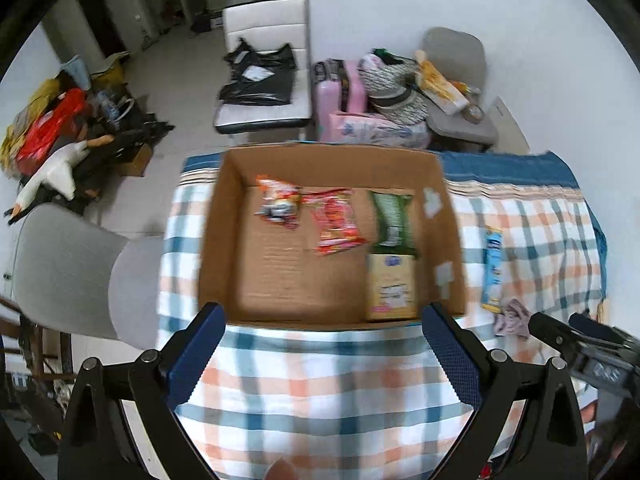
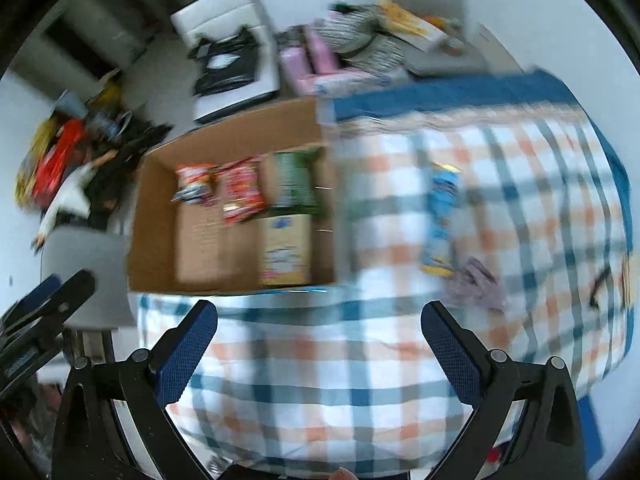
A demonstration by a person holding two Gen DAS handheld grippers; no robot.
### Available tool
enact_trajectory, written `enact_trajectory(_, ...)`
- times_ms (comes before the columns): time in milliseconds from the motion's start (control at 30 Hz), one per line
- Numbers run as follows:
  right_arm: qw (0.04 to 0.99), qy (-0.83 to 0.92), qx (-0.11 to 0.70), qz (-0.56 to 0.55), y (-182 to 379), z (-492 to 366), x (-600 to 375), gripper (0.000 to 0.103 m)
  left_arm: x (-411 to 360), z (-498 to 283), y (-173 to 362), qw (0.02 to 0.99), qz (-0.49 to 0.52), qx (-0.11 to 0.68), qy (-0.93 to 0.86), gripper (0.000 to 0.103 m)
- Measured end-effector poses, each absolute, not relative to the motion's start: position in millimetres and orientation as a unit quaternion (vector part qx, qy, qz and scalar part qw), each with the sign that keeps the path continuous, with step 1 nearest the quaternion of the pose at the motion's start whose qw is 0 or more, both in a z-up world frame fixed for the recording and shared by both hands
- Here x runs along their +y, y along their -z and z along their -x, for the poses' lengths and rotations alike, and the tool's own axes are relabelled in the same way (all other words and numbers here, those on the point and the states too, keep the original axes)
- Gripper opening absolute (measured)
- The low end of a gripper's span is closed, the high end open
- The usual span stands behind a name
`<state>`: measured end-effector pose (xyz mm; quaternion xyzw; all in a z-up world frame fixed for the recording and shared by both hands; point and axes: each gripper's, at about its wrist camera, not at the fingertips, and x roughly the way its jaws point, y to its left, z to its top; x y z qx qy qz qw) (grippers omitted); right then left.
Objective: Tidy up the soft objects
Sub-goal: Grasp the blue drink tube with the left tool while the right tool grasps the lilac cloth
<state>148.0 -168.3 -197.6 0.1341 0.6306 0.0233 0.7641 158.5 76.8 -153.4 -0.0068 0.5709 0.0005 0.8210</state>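
Left tool (image 1: 322,344), right tool (image 2: 318,340): black frames, textured blue pads, seemingly silver rivets

left gripper (image 1: 322,344) wide, empty | cardboard box (image 1: 224,240): four packets, seemingly | blurred

Your left gripper (image 1: 322,344) has matt black plastic arms, and its finger pads (image 1: 452,360) are blue with a rough, bumpy grip. Your right gripper (image 2: 318,340) looks just the same. Under them lies a soft checked cloth (image 1: 320,380), a bit wrinkly. The box (image 1: 224,208) is plain brown cardboard, dull and not shiny, with ridges on its floor. Inside it, the red packet (image 1: 336,222) and the green packet (image 1: 392,216) look like shiny, crinkly plastic. The blue packet (image 2: 440,216) on the cloth is glossy too. Beside it sits a small crumpled rag (image 2: 476,280), soft and matt.
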Motion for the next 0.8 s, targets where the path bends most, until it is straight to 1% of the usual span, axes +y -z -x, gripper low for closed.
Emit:
enact_trajectory(100,0.742,0.027,0.646,-0.179,230.2,-145.3,-228.7,0.103,30.3,-170.3,164.2,0.813,-0.005,0.582,0.026,0.101)
enact_trajectory(233,0.694,0.079,0.666,-0.263,291.4,-140.4,-302.7,0.103,-33.7,-189.0,181.7,0.802,-0.039,0.594,0.054,0.101)
enact_trajectory(333,0.659,0.103,0.673,-0.319,342.8,-139.4,-339.2,0.103,-78.8,-205.3,202.1,0.791,-0.068,0.605,0.069,0.101)
enact_trajectory(533,0.606,0.078,0.703,-0.363,425.8,-150.1,-347.2,0.103,-140.7,-240.2,262.3,0.752,-0.122,0.644,0.069,0.101)
enact_trajectory(567,0.6,0.072,0.709,-0.364,432.8,-150.5,-344.4,0.101,-145.0,-242.1,270.2,0.747,-0.126,0.649,0.07,0.101)
enact_trajectory(600,0.598,0.071,0.715,-0.355,440.5,-152.0,-341.3,0.091,-153.4,-248.0,282.6,0.737,-0.132,0.659,0.069,0.101)
enact_trajectory(667,0.603,0.072,0.722,-0.332,445.9,-153.1,-338.8,0.084,-165.0,-255.5,299.4,0.725,-0.138,0.671,0.071,0.101)
enact_trajectory(700,0.606,0.075,0.722,-0.325,445.0,-151.6,-339.2,0.076,-171.6,-258.5,307.0,0.72,-0.144,0.675,0.072,0.101)
enact_trajectory(733,0.608,0.073,0.72,-0.326,443.5,-149.8,-341.3,0.07,-177.1,-260.8,313.5,0.716,-0.148,0.679,0.072,0.101)
enact_trajectory(800,0.609,0.07,0.718,-0.33,440.7,-145.7,-348.9,0.065,-190.0,-267.3,330.2,0.703,-0.151,0.69,0.079,0.101)
